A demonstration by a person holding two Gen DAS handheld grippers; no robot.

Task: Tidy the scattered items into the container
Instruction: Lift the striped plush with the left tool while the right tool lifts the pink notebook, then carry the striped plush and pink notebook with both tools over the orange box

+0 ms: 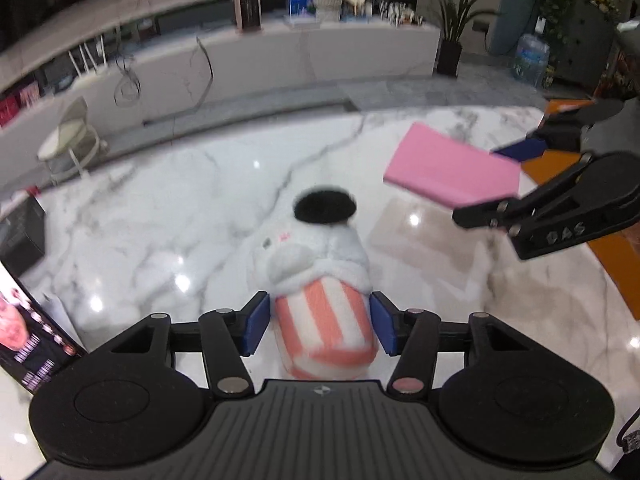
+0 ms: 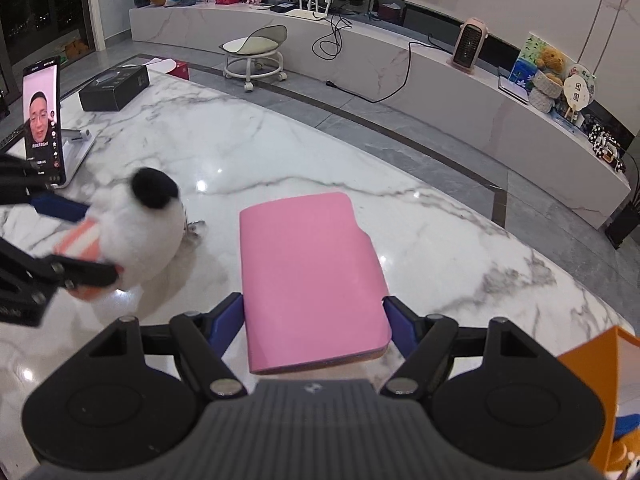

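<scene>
A white plush toy [image 1: 316,256] with a black tuft and a pink-striped body sits between the blue pads of my left gripper [image 1: 320,328], which is shut on its striped part. The right wrist view has this toy [image 2: 140,232] at the left, held off the marble table [image 2: 280,152] by the left gripper [image 2: 80,240]. My right gripper [image 2: 316,328] is shut on a pink notebook [image 2: 308,272], pads pressed to both long edges. From the left wrist, the notebook [image 1: 448,164] hovers above the table in the right gripper [image 1: 500,182]. An orange container [image 2: 600,360] stands at the lower right.
A phone on a stand [image 2: 42,120] plays a video at the table's left end, with a black box [image 2: 114,88] behind it. The orange container [image 1: 612,252] lies under the right gripper. Beyond the table's far edge are a wheeled stool [image 2: 256,52] and a long marble bench.
</scene>
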